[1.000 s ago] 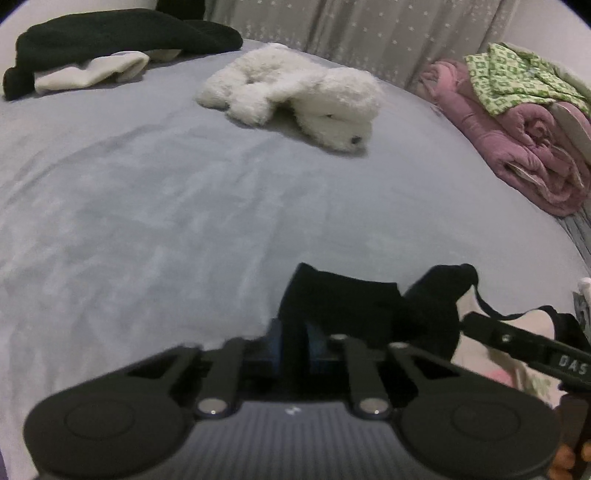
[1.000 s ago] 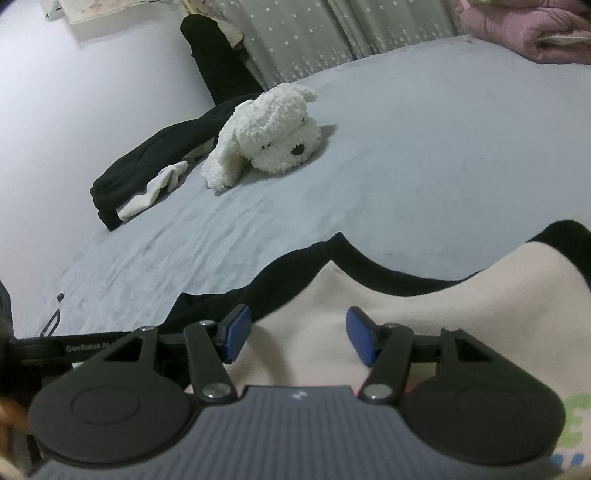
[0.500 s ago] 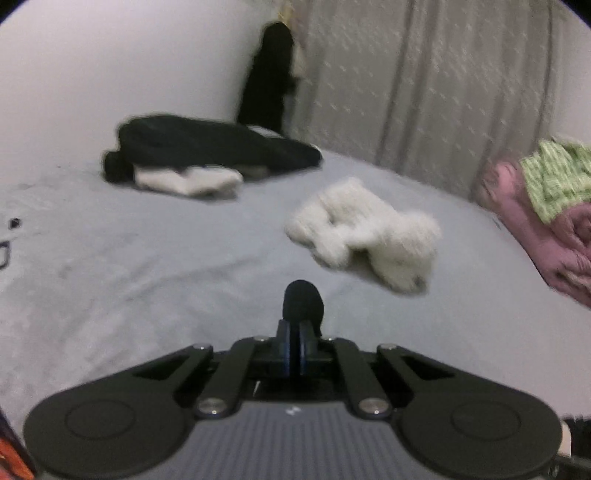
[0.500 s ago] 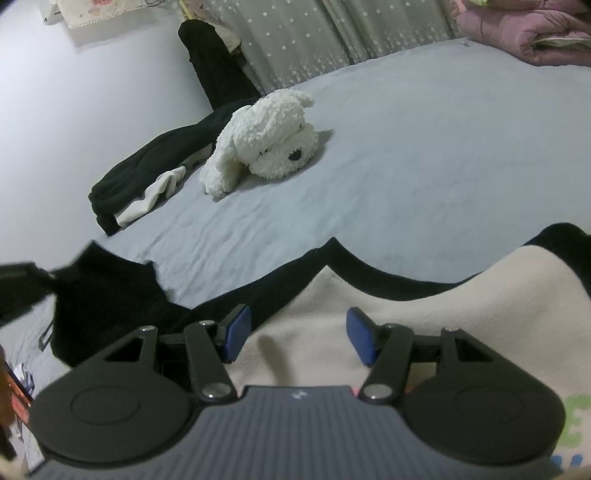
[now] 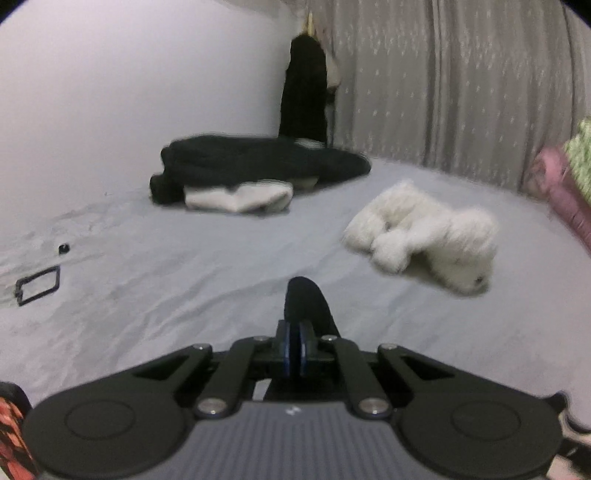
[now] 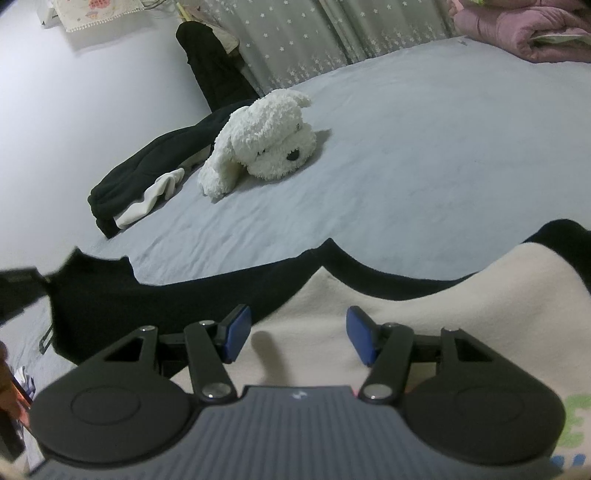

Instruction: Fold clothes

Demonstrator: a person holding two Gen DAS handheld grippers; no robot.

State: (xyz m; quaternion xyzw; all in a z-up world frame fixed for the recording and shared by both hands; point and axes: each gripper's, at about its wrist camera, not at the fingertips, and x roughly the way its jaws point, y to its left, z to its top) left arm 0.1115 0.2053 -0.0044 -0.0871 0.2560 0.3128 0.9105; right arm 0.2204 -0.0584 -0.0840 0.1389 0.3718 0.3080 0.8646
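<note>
A cream shirt (image 6: 424, 317) with black sleeves and collar lies on the grey bed (image 6: 424, 147), right under my right gripper (image 6: 295, 336). That gripper is open, its blue pads (image 6: 360, 338) hovering over the cream chest panel. My left gripper (image 5: 294, 352) is shut on the black sleeve (image 5: 306, 304), a tuft of which sticks up past the pads. In the right wrist view the black sleeve (image 6: 96, 291) is stretched out to the left, where the left gripper's dark body (image 6: 18, 284) shows at the frame edge.
A white plush dog (image 6: 262, 144) lies mid-bed. A black garment with a white piece (image 5: 255, 170) sits near the wall. Pink folded bedding (image 6: 517, 33) is at the far right by the curtain. A small black frame (image 5: 37, 286) lies on the sheet at left.
My left gripper has lifted and swung left with the black sleeve, pulling it out sideways from the shirt. The right gripper has stayed open over the cream panel.
</note>
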